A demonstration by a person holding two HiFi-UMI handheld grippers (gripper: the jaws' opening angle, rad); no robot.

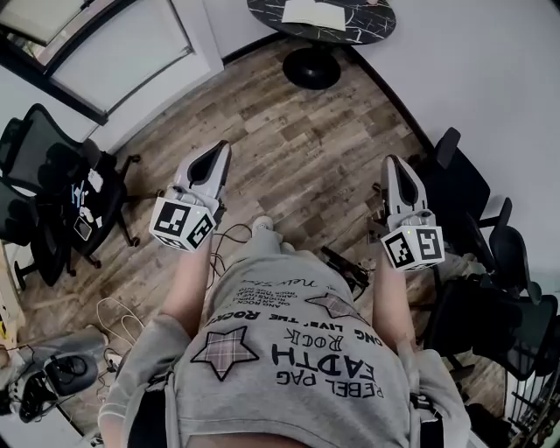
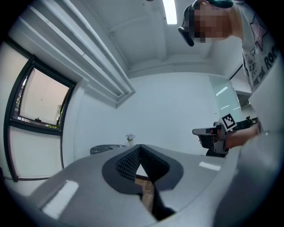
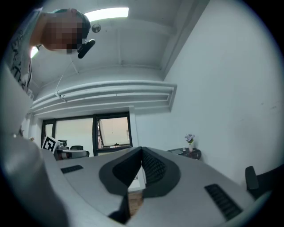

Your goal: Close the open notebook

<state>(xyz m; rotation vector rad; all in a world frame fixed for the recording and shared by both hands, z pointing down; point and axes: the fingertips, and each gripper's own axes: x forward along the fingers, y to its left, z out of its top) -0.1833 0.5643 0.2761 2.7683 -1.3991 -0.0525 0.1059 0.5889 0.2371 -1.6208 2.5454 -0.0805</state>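
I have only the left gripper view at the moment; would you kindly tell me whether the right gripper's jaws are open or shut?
Observer: Shut. The right gripper view shows the right gripper with its jaws together and nothing between them.
Operator: Thank you. Does anything lie on the round table?
Observer: Yes. In the head view a flat white thing lies on the table. It may be the notebook, but I cannot tell whether it is open.
Operator: Is the floor towards it free?
Observer: Mostly. The head view shows cables on the floor by the person's feet.
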